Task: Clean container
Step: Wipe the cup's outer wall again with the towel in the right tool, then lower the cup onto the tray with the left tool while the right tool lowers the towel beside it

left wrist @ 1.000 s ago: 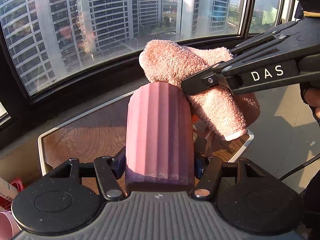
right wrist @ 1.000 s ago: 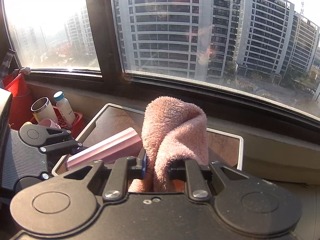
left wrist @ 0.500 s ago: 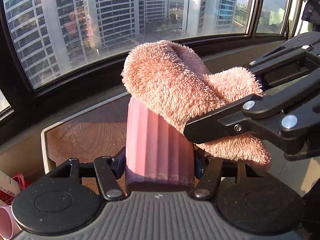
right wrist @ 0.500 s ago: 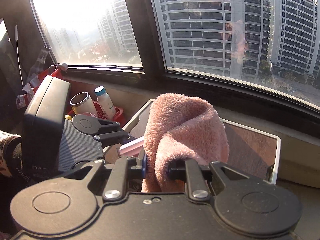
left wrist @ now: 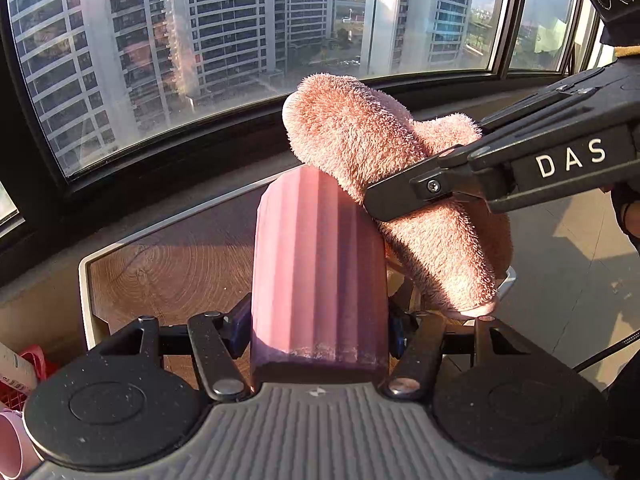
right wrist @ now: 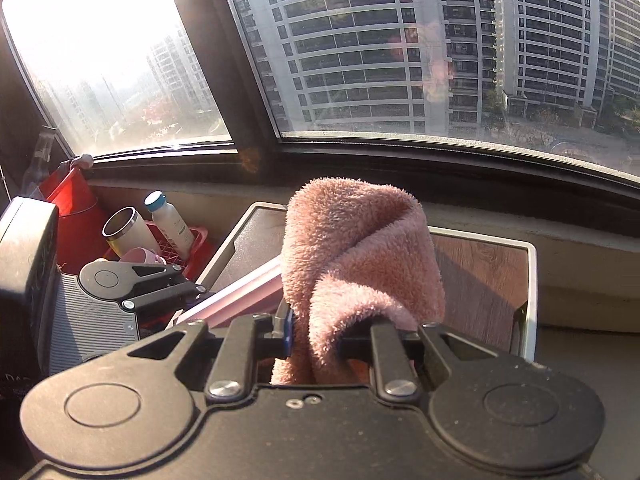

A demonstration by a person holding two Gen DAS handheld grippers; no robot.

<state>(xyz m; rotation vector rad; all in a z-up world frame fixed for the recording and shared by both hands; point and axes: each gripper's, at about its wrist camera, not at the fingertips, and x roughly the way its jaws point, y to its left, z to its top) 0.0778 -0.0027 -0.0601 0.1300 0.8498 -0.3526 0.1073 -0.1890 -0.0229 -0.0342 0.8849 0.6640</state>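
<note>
Bench with raised pale rim sits under the window; open wood surface left of my hands, red crate of bottles beyond its left edge. Container, ribbed pink cup, is clamped in my left tool, long axis pointing away from it toward the glass, mouth at the far end. Right tool is clenched on the pink towel, coming in from the right; towel wad rests against the cup's far rim. Next push likely goes along the cup axis into the mouth.
</note>
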